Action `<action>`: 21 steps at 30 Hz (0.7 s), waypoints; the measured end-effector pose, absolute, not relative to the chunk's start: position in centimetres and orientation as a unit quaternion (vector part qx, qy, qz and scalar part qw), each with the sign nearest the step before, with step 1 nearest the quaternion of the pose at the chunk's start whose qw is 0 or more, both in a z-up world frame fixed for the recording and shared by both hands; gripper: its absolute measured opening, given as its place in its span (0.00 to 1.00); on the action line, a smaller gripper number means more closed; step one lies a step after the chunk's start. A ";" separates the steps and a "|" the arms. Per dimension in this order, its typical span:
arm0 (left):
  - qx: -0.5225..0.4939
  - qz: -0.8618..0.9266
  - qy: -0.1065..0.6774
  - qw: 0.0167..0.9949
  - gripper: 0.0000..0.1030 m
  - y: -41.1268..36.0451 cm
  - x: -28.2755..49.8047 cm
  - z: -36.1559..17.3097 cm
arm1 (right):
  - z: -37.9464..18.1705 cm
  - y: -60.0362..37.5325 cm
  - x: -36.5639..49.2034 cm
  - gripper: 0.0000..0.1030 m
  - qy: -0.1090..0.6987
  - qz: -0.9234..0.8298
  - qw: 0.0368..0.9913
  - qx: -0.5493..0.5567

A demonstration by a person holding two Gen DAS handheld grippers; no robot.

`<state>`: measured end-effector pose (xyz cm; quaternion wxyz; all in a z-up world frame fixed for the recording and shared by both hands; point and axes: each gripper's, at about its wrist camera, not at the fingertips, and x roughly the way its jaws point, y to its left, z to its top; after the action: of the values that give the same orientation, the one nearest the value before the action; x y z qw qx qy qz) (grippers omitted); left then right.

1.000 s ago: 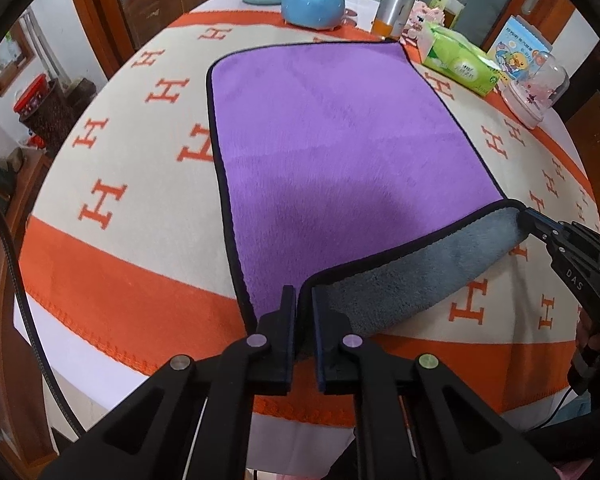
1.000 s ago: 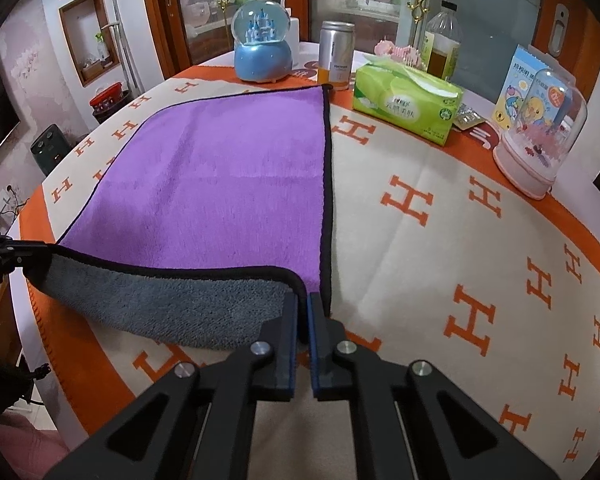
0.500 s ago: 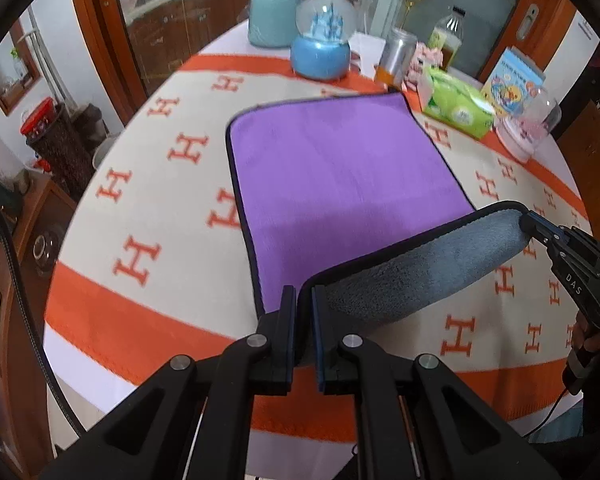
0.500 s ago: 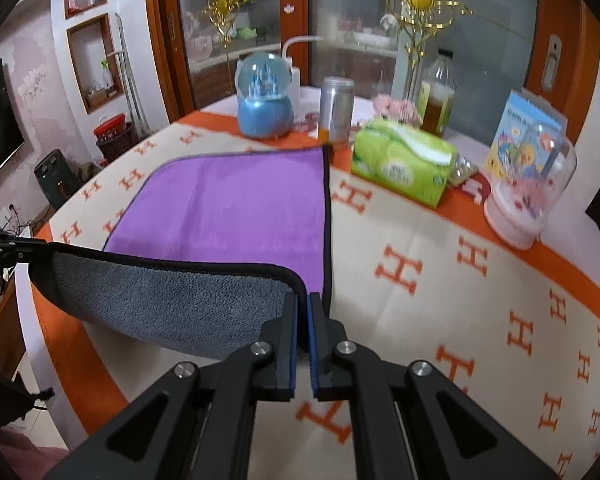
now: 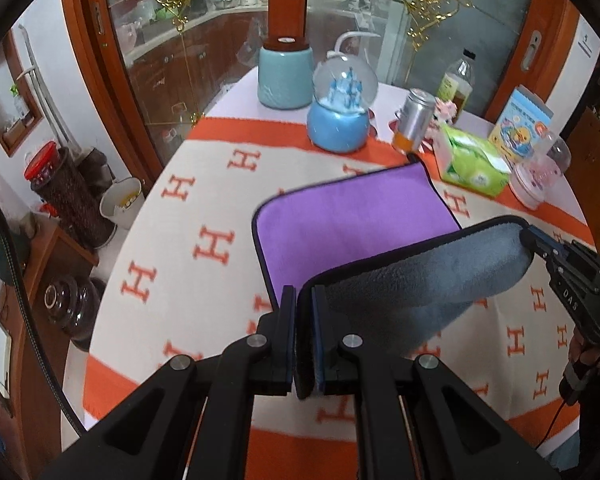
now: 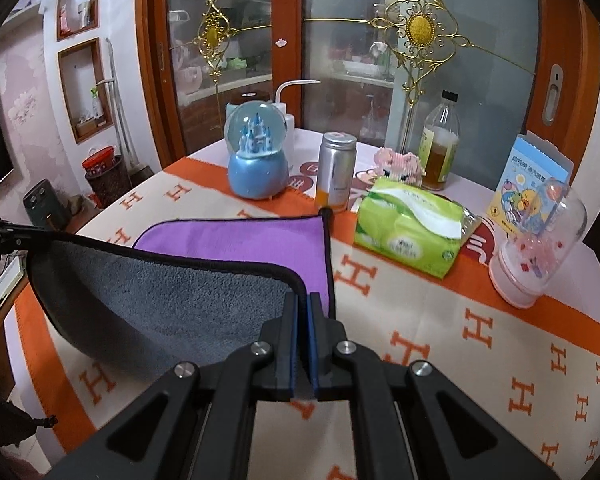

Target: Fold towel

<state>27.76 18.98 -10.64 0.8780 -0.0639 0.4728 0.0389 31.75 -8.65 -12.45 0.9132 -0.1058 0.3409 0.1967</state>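
Now | towel near edge is held aloft, corners clenched by left gripper and right gripper | risk: uneven carry skews fold

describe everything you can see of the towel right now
The towel is a plush rectangle, purple on one face and grey on the other, edged with dark piping. Its far half lies flat, purple side up, on the orange-and-cream cloth. The near edge is lifted off the table and curls over, showing the grey underside. The left gripper is shut on one near corner and the right gripper on the other, so the raised edge spans between them.
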 end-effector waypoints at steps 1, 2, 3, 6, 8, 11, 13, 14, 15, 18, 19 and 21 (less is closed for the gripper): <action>-0.063 0.039 0.471 0.879 0.05 19.3 28.4 -10.6 | -12.4 -8.4 32.1 0.04 0.338 0.193 0.915 -0.107; -0.062 0.041 0.469 0.880 0.05 19.6 29.0 -10.5 | -12.4 -8.1 32.5 0.04 0.334 0.190 0.917 -0.107; -0.063 0.043 0.467 0.881 0.05 19.9 29.6 -10.5 | -12.3 -7.9 32.9 0.04 0.329 0.186 0.920 -0.107; -0.069 0.046 0.458 0.885 0.05 20.8 31.2 -10.4 | -12.1 -7.1 34.2 0.04 0.309 0.179 0.928 -0.106; -0.071 0.048 0.451 0.888 0.05 21.4 32.2 -10.6 | -12.1 -6.8 34.8 0.04 0.297 0.175 0.933 -0.105; -0.077 0.048 0.444 0.891 0.05 22.2 34.0 -11.1 | -12.4 -6.2 35.8 0.04 0.279 0.165 0.940 -0.106; -0.082 0.047 0.438 0.894 0.05 22.8 35.2 -11.7 | -12.7 -5.8 36.4 0.04 0.263 0.160 0.945 -0.109; -0.084 0.047 0.436 0.895 0.05 23.0 35.5 -12.0 | -12.9 -5.6 36.7 0.04 0.254 0.158 0.948 -0.110; -0.087 0.049 0.434 0.895 0.05 23.3 36.0 -12.3 | -13.1 -5.4 36.8 0.04 0.249 0.158 0.949 -0.112; -0.092 0.051 0.435 0.894 0.05 23.8 37.2 -13.4 | -14.1 -4.8 37.5 0.04 0.238 0.156 0.951 -0.119; -0.092 0.052 0.434 0.894 0.05 23.8 37.4 -13.8 | -14.4 -4.5 37.7 0.04 0.233 0.154 0.952 -0.122; -0.092 0.053 0.434 0.895 0.05 24.0 38.0 -14.6 | -15.2 -4.1 38.1 0.04 0.228 0.145 0.954 -0.133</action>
<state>38.01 24.01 -14.60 0.8945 -0.0923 0.4341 0.0531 38.12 -4.08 -15.19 0.9537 -0.1326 0.2278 0.1452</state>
